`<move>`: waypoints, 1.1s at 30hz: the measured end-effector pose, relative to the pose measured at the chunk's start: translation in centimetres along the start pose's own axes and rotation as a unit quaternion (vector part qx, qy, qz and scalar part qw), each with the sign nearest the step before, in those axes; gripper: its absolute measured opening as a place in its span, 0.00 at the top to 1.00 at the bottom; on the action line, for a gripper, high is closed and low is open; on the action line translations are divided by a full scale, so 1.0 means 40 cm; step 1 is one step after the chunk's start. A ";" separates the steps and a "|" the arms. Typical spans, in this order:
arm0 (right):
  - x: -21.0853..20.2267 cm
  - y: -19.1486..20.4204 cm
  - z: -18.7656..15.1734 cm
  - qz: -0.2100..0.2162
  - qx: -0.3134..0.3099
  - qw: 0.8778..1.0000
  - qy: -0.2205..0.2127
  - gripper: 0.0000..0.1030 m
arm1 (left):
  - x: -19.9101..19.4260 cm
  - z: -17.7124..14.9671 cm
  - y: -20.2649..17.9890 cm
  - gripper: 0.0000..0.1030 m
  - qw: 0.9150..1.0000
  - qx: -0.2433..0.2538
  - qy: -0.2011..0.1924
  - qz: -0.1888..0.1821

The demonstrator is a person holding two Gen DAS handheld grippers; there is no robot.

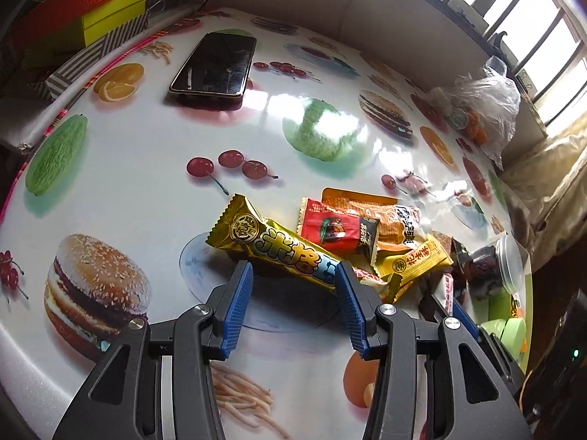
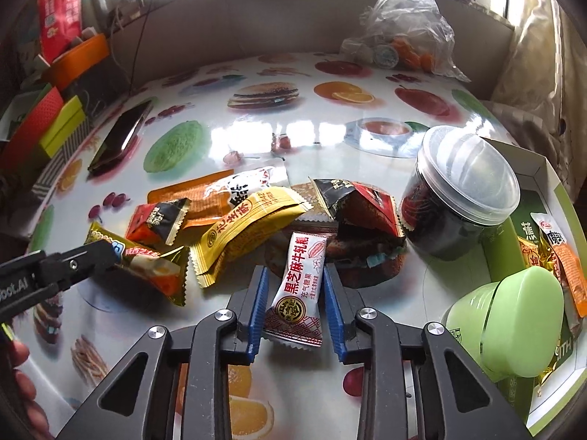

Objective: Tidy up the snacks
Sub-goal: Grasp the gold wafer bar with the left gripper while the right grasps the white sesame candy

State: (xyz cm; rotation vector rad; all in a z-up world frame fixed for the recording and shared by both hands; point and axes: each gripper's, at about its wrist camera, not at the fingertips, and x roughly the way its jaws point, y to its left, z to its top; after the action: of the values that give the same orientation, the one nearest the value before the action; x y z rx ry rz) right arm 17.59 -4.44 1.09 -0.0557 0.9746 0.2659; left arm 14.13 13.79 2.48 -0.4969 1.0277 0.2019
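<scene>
While my left gripper (image 1: 295, 275) had its jaws clamped across the long gold snack bar (image 1: 271, 244) at the edge of the snack pile (image 2: 256, 216) on the counter (image 1: 146, 183), my right gripper (image 2: 293, 286) had its jaws closed on the white sesame candy packet (image 2: 299, 286). Beside the pile stood a clear-lidded jar (image 2: 458, 201), next to a box (image 2: 550, 183) that held a green cup (image 2: 513, 322).
</scene>
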 end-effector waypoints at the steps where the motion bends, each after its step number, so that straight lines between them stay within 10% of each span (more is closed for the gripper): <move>1: -0.003 0.000 -0.004 0.002 -0.004 1.000 -0.002 0.76 | 0.003 0.002 -0.004 0.53 1.000 0.000 -0.002 -0.005; 33: -0.054 -0.025 -0.070 0.056 -0.020 0.998 -0.015 0.77 | 0.015 -0.047 -0.004 0.53 0.990 0.110 0.012 0.087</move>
State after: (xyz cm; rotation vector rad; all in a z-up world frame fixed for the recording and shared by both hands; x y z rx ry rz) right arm 14.42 -6.29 1.23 -0.0334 0.9445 0.3884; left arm 13.05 12.68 1.22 -0.2101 1.1019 0.2352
